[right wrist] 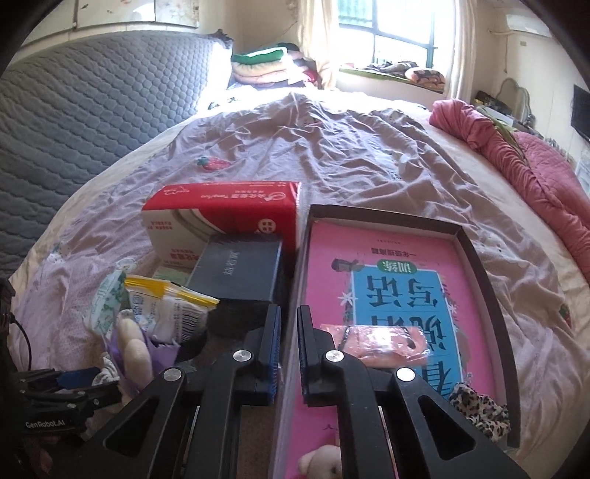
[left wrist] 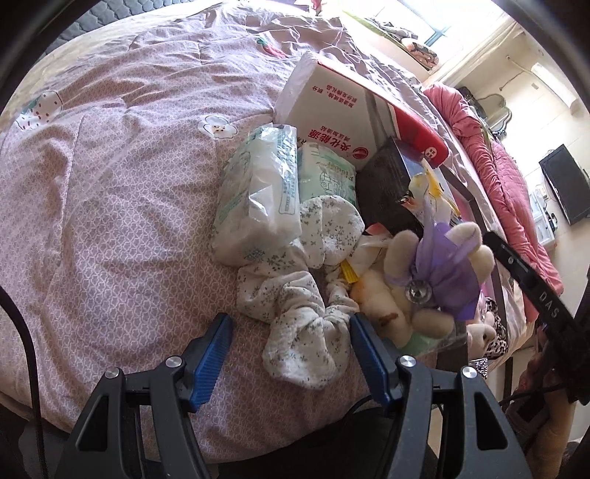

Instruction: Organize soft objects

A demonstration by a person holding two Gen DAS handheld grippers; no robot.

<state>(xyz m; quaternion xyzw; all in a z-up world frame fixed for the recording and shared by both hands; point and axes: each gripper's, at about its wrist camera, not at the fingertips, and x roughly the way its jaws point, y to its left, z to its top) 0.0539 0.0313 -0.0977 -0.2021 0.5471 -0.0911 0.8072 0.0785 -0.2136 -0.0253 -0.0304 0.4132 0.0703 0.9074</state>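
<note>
Left wrist view showed the left gripper (left wrist: 289,353) with jaws spread around a crumpled floral cloth (left wrist: 295,317), not pinching it. Beside the cloth lay tissue packs (left wrist: 254,191) and a plush toy (left wrist: 416,272), so closing could have snagged the toy too. All rested on a pink patterned quilt (left wrist: 110,184).

Right wrist view showed the right gripper (right wrist: 289,331) with jaws pressed together on nothing, over the wall of a dark tray (right wrist: 483,269); lowering could have knocked it. A bright window (right wrist: 398,33) lit the bedroom.
</note>
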